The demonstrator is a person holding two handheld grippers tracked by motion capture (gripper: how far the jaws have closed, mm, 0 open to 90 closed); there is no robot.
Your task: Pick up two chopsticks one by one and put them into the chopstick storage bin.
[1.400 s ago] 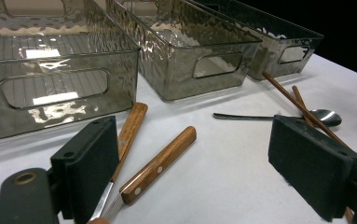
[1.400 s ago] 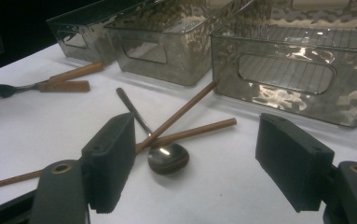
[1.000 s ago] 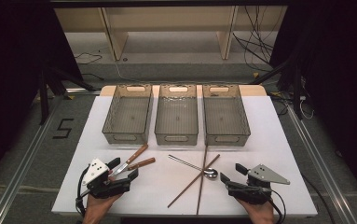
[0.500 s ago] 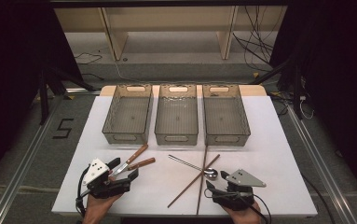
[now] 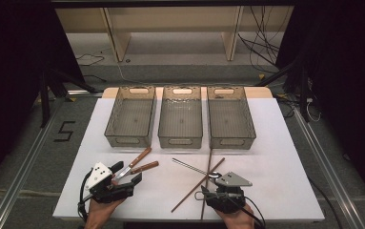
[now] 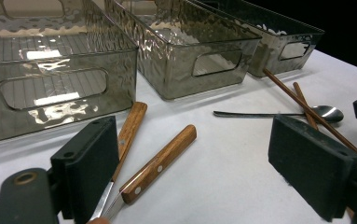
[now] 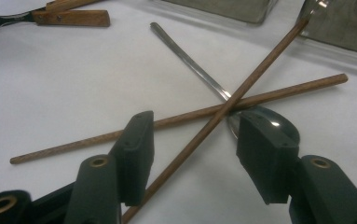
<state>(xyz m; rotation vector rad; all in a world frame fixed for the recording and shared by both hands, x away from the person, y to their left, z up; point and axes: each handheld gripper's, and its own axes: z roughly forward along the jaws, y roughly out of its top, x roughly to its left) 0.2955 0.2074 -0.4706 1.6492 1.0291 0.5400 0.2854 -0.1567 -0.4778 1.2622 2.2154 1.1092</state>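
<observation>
Two wooden-handled knives [image 5: 139, 162] lie side by side at the front left of the white table, just ahead of my left gripper [image 5: 126, 172]. It stands open with their handles [image 6: 160, 163] close to its left jaw. Two brown chopsticks [image 5: 197, 185] lie crossed over a metal spoon [image 5: 194, 168] at the front middle. My right gripper [image 5: 212, 187] sits low over that crossing. Its jaws have just been closing, and they stand either side of one chopstick [image 7: 190, 144] without touching it. The spoon's bowl [image 7: 278, 123] lies by the right jaw.
Three smoky clear bins stand in a row across the middle of the table: left [image 5: 127, 140], middle [image 5: 180, 141], right [image 5: 232, 141]. One chopstick's far end reaches the right bin. A person's hands hold both grippers at the table's front edge.
My right gripper has slid left along the front edge to the crossed chopsticks, and its jaws have narrowed. The left gripper and the cutlery have stayed put.
</observation>
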